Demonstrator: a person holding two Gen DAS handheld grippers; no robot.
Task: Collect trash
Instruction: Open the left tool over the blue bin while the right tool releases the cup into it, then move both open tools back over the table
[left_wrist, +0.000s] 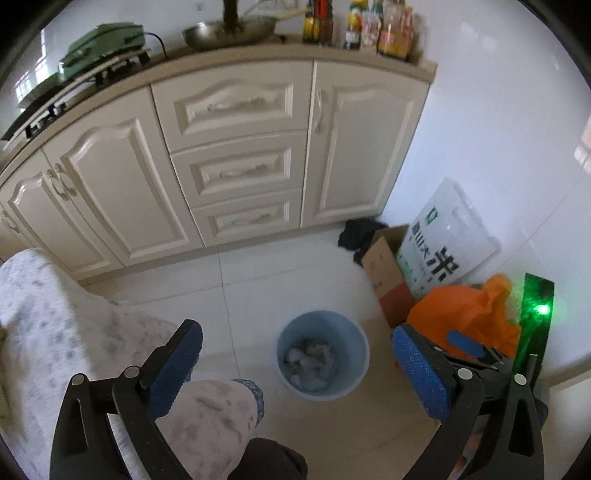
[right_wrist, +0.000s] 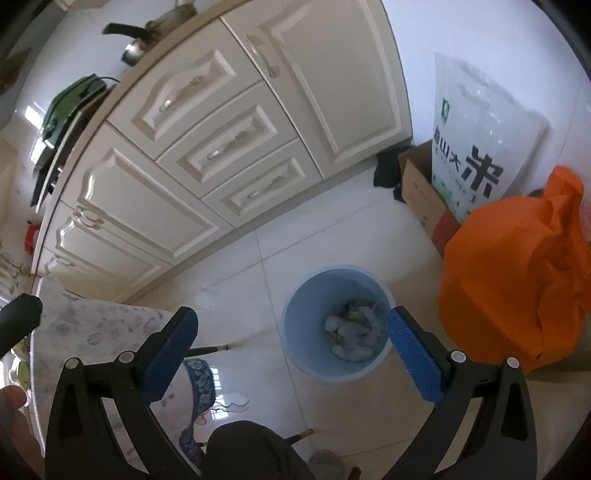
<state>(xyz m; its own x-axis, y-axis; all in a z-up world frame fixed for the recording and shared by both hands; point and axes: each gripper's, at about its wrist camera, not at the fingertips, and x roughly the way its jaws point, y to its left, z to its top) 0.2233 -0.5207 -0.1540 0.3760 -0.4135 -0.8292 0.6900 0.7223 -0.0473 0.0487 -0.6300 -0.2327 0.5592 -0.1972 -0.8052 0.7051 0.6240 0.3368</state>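
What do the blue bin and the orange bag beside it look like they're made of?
Blue bin: looks like moulded plastic, smooth matte pale blue, thin even rim, holding crumpled white waste.
Orange bag: probably non-woven fabric or soft plastic; matte, with slack folds and no gloss. The views leave that open.

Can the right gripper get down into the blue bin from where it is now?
Probably yes. The right gripper has its jaws wide open with nothing in them, and the blue bin stands open-topped on the floor below it. Nothing lies between them; the orange bag sits off to the side.
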